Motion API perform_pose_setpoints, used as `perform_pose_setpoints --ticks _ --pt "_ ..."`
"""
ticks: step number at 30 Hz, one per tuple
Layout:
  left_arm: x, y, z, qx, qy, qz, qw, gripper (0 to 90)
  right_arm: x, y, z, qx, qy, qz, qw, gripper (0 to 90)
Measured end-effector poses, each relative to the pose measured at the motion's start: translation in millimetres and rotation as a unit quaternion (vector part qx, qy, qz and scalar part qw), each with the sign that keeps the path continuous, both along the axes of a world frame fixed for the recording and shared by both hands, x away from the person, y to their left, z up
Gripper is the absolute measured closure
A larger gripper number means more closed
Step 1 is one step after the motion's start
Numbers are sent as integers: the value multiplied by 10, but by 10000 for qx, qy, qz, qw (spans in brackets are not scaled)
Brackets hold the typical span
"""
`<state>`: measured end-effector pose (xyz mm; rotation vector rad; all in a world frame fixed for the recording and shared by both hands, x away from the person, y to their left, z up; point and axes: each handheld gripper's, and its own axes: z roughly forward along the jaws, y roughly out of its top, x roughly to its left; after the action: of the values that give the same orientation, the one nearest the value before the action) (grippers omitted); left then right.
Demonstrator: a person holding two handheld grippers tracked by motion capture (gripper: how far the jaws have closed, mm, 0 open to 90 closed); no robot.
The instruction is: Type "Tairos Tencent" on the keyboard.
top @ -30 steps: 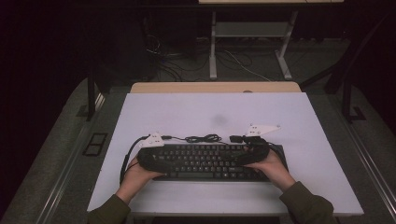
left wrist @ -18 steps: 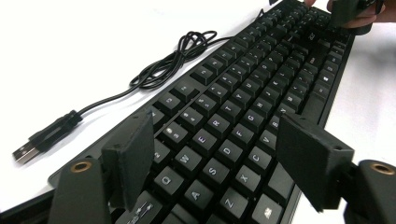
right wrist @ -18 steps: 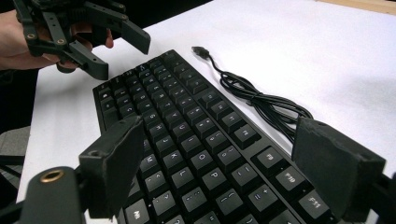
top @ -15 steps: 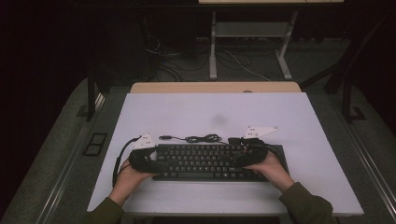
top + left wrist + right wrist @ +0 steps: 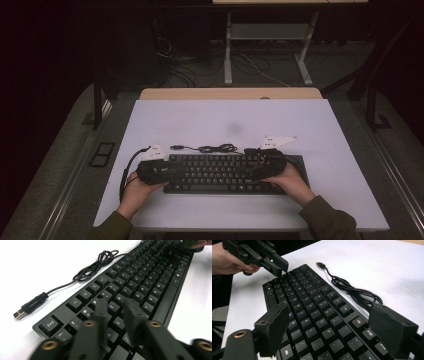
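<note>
High view: your keyboard point(image 5: 220, 173) is lying on the white desk point(image 5: 320, 130), cable point(image 5: 210, 148) coiled behind it.

Left gripper view: your left gripper point(image 5: 115, 307), jaws just narrowing to a slim gap, is hovering over the letter keys, gripping nothing.

Right gripper view: your right gripper point(image 5: 339, 327) is standing wide open, empty, above the keyboard's other end.

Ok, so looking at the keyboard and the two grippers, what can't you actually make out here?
- Keyboard: both ends lie under the grippers in the high view, and its key legends are too small to read there.
- Left gripper: its own view is blurred, so whether the jaw tips touch the keys is unclear.
- Right gripper: the bottom edge of its view cuts off its body.
- Cable: where it joins the keyboard is out of sight.
</note>
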<state>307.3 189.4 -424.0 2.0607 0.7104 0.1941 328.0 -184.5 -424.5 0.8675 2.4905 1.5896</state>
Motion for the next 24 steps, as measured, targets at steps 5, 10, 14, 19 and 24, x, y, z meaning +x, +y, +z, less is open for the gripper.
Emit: perform_pose_setpoints --ticks 5,10,14,19,24 --pt "7 5 3 86 120 -13 9999 894 0 -6 1 -31 -31 12 10000 166" --pt "9 2 -11 173 221 -20 9996 895 -1 -15 6 -20 -10 -12 10000 166" --pt "16 2 -24 236 251 -33 9994 895 -1 -17 5 -17 -10 -21 10000 166" --pt "21 -6 -49 313 317 -23 9990 894 -2 -15 6 -18 -12 -22 10000 166" --pt "36 -8 -70 358 336 -39 9988 894 -2 -16 3 -14 -3 -26 10000 166"
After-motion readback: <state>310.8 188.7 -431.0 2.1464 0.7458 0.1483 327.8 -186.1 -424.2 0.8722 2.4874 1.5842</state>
